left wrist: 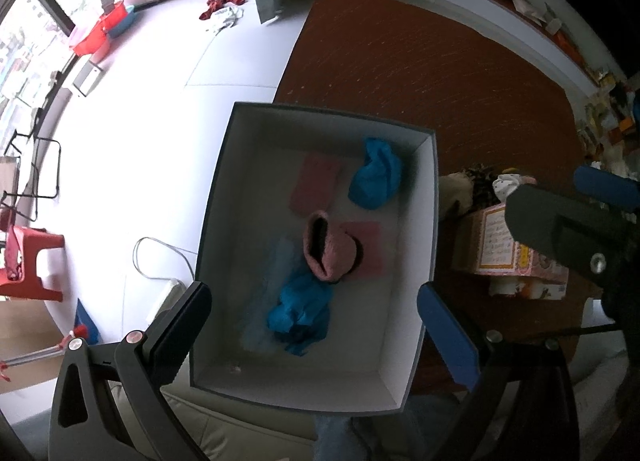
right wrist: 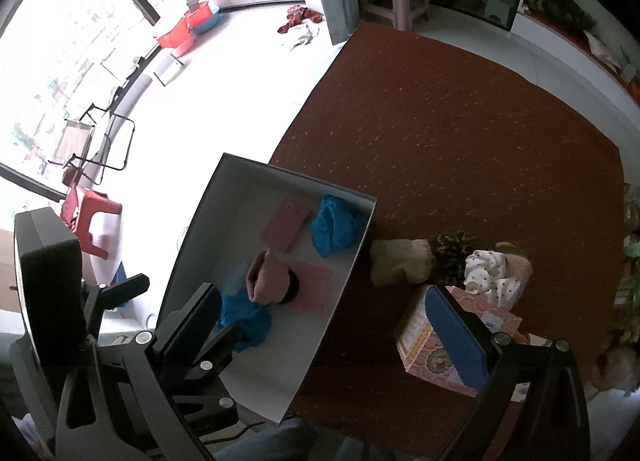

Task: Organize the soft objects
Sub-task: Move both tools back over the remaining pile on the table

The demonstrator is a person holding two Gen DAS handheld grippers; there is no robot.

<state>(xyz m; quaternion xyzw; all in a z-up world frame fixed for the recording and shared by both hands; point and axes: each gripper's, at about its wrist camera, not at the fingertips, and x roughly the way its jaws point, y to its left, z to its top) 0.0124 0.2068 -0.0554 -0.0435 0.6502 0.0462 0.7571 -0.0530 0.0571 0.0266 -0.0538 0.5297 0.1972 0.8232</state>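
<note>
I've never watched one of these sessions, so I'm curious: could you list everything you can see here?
Open grey cardboard box: one, white inside, at the table's left edge.
Crumpled blue cloths: two, inside the box.
Flat pink cloths: two, on the box floor.
Pink knitted hat: one, mid-box.
Brown round table: one.
Cream cloth: one, right of the box.
White dotted cloth: one, in the pile.
Pink printed carton: one.
Left tool: open, over the box.
Right tool: open.
</note>
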